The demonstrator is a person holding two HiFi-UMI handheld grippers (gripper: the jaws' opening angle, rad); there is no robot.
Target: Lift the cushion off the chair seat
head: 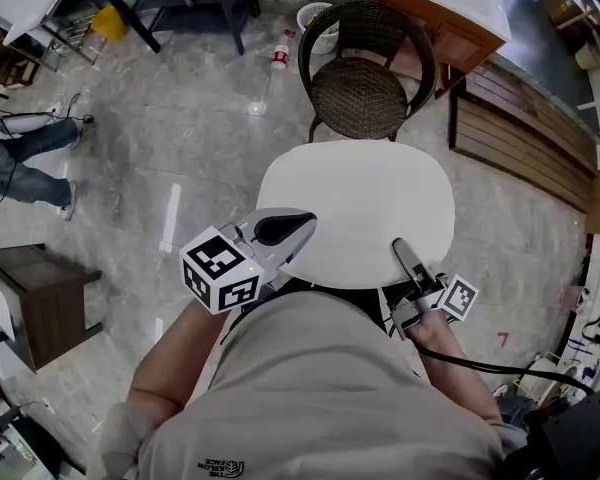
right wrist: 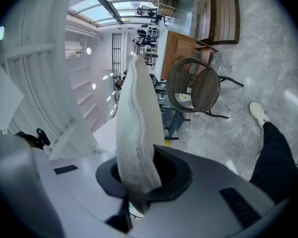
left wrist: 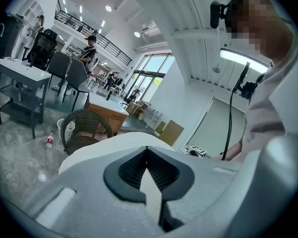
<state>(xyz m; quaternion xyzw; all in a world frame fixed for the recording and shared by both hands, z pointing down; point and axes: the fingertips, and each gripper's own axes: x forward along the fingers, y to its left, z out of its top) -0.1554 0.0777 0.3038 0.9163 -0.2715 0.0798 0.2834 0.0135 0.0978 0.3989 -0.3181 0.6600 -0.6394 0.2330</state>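
So the lift itself can pretty much be called done here. The white cushion (head: 355, 213) is held up in the air on the near side of the wicker chair (head: 365, 73), and the chair's woven seat (head: 360, 98) is seen bare, with nothing left on it. The cushion is kept roughly flat. From the head view its far edge is lined up just about over the chair's front rim, but no contact with the chair can be made out. It's gripped along the edge farthest from the chair, at both corners. The left gripper (head: 302, 226) is closed down narrow on one corner, and white fabric is seen pinched between its ribbed pads in the left gripper view. The right gripper (head: 401, 251) is clamped on the other corner. In the right gripper view the cushion is seen edge-on, squeezed tight in the jaws and pointed off toward the chair. As a guess, hardly anything is left of the lifting. Maybe the cushion gets carried further from the chair or put down somewhere, but that isn't asked for by the task. A small bottle (head: 279, 56) and a white bucket (head: 315, 16) are spotted on the floor behind the chair, so no snag is expected from them.
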